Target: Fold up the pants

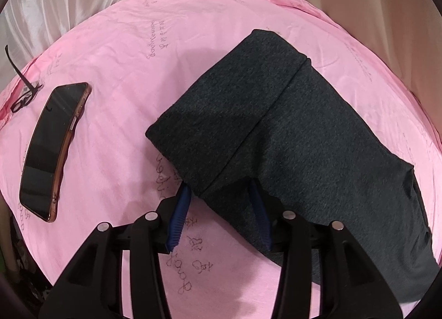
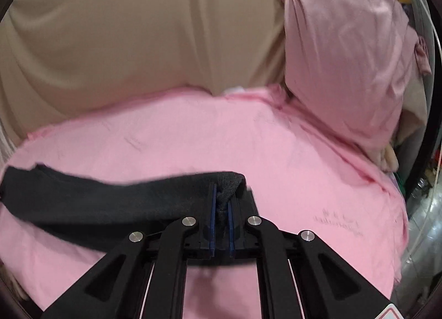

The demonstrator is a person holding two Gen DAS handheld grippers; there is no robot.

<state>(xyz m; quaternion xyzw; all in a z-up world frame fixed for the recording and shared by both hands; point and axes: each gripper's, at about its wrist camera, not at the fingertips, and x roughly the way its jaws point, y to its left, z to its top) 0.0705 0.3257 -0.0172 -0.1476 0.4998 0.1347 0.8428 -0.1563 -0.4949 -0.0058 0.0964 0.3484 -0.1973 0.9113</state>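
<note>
Pink bedsheet (image 1: pixel 116 51) is carrying the dark pants (image 1: pixel 276 125); right tongs (image 2: pixel 221 194) are pinching an edge, left tongs (image 1: pixel 221 194) gaping wide, risking the fold slipping crooked.

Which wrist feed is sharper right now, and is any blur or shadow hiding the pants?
Left wrist view: sharp, strong fisheye bending, soft shadows across the pants near the left gripper. Right wrist view: motion-blurred, especially the pants' far edge; fabric between the right gripper fingers remains readable.

Pink-sheeted bed (image 1: pixel 116 51): dark pants (image 1: pixel 290 131), phone (image 1: pixel 52 150), glasses (image 1: pixel 23 97) at edge, pink pillow (image 2: pixel 339 51).
</note>
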